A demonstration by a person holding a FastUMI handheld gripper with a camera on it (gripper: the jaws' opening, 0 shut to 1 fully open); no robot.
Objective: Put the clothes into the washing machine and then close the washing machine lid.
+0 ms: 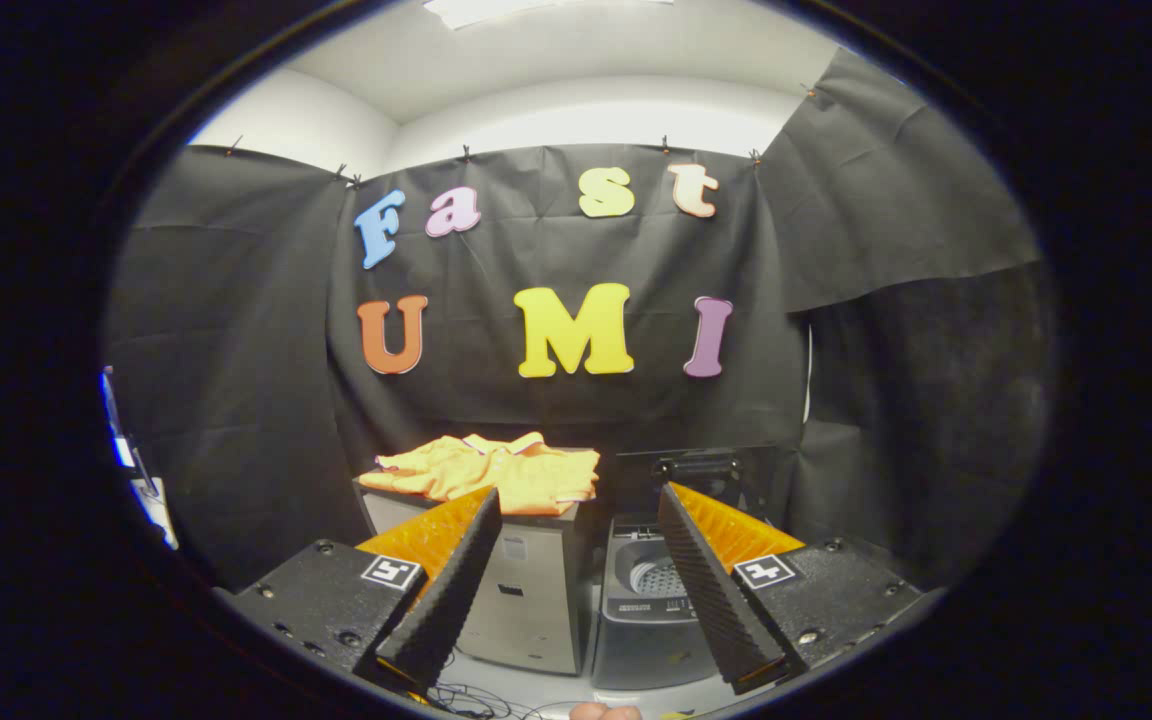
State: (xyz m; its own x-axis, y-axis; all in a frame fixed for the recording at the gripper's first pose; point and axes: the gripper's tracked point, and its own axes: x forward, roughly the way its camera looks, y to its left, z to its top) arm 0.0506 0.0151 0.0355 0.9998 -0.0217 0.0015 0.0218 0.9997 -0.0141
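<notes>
Ahead, beyond the fingers: clothes (491,470), 1 yellow-orange heap, lying on top of a grey cabinet (526,590). Just beside the cabinet, lower: washer (651,600), lid (701,475) raised upright at the back, drum visible inside. Gripper (576,510) spread wide, 2 fingers well apart, holding nothing, well short of the clothes. Cables (466,695) on the floor below the cabinet.
</notes>
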